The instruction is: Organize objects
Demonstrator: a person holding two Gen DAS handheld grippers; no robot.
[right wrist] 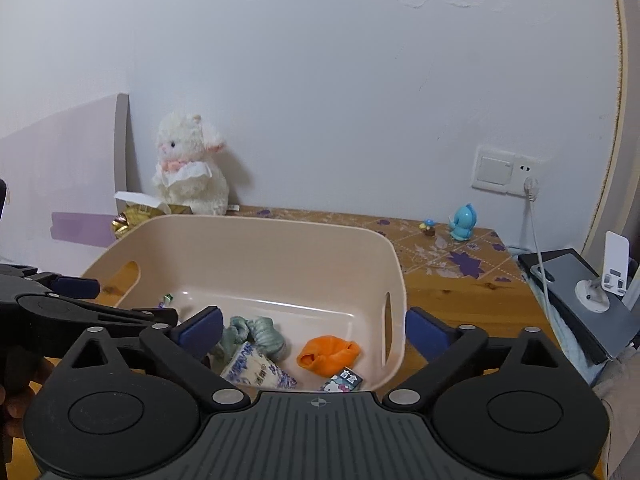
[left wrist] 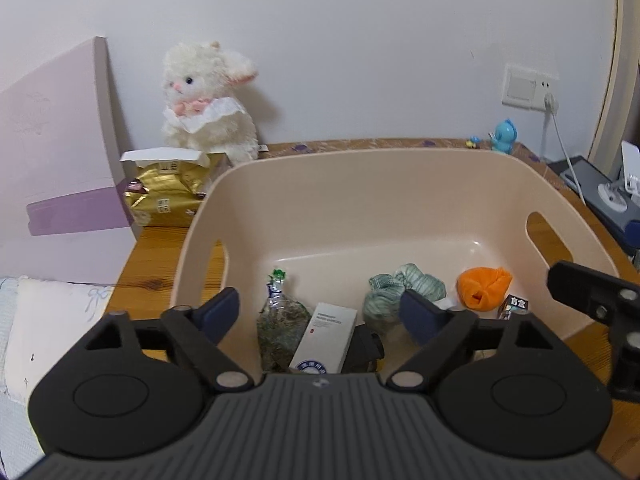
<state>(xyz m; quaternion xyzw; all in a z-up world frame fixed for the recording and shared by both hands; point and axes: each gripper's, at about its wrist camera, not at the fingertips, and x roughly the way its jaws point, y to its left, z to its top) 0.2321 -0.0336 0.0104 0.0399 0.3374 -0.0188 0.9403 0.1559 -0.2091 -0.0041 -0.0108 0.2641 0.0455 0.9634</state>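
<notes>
A beige plastic basket (left wrist: 384, 184) (right wrist: 256, 240) stands on the wooden table. Inside lie a bag of dried herbs (left wrist: 280, 328), a white box (left wrist: 326, 336), a green rolled cloth (left wrist: 404, 290) (right wrist: 256, 332), an orange cloth (left wrist: 484, 286) (right wrist: 328, 354), a small printed box (left wrist: 516, 306) (right wrist: 342, 380) and a blue-patterned tissue pack (right wrist: 256, 370). My left gripper (left wrist: 320, 312) is open and empty above the basket's near part. My right gripper (right wrist: 314, 330) is open and empty over the basket's near right side. The left gripper also shows in the right wrist view (right wrist: 76, 286).
A white plush lamb (left wrist: 210, 108) (right wrist: 188, 172) sits at the back left behind a gold packet in a box (left wrist: 168, 192). A blue toy figure (left wrist: 504, 136) (right wrist: 464, 222) and a tiny figurine (right wrist: 430, 227) stand at the back right. A phone stand (right wrist: 604, 280) and cable lie right.
</notes>
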